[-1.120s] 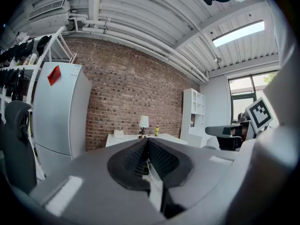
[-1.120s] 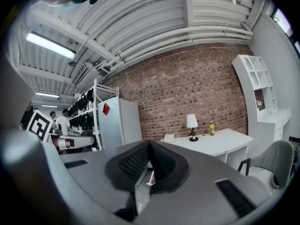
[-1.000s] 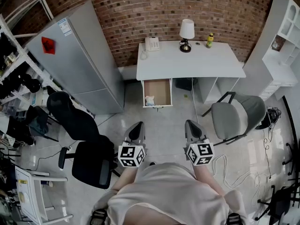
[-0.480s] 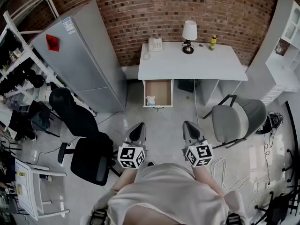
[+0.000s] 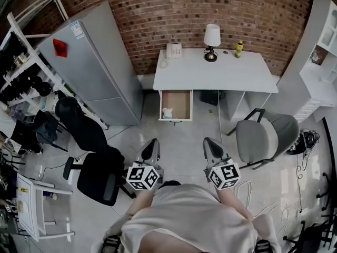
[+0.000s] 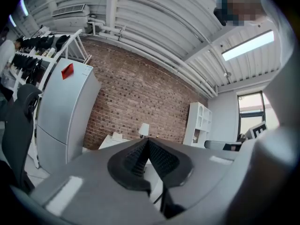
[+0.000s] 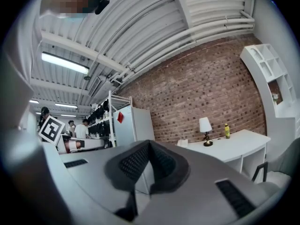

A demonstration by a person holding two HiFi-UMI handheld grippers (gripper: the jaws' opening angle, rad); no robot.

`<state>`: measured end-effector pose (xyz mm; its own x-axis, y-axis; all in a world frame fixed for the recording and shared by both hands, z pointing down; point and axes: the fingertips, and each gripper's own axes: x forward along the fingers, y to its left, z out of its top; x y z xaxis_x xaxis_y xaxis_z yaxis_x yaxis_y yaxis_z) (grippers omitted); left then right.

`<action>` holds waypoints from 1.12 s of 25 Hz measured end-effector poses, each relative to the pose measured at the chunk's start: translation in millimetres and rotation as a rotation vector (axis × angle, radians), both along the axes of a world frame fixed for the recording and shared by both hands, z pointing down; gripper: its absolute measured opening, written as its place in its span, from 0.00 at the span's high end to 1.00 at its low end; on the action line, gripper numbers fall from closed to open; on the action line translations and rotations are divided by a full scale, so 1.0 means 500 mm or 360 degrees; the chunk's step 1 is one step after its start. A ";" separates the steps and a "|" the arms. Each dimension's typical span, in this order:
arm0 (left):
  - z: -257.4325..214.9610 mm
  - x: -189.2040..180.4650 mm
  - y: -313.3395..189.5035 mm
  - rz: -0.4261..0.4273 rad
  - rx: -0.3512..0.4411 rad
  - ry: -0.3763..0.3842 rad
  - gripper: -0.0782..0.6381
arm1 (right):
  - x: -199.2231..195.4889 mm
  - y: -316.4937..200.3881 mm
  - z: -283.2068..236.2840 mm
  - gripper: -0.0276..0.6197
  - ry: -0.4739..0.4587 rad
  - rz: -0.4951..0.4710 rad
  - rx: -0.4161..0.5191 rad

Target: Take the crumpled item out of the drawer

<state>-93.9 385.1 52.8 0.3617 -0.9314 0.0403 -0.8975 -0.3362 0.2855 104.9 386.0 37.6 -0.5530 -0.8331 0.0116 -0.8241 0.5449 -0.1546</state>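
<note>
Ahead of the left tool and right tool, both closed, open floor runs to the pulled-out drawer.

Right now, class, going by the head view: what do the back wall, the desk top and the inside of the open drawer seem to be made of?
Back wall: bare red-brown brick, matt, with mortar lines showing.
Desk top: smooth white board, probably painted or laminated, with an even surface and no grain.
Drawer inside: flat tan bottom, possibly pale wood or board, but too small to be sure.
</note>
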 end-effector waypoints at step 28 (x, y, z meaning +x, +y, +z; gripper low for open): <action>0.021 -0.142 -0.487 0.0046 0.0137 -0.0159 0.88 | -0.138 -0.461 0.045 0.95 0.0111 0.0177 -0.0044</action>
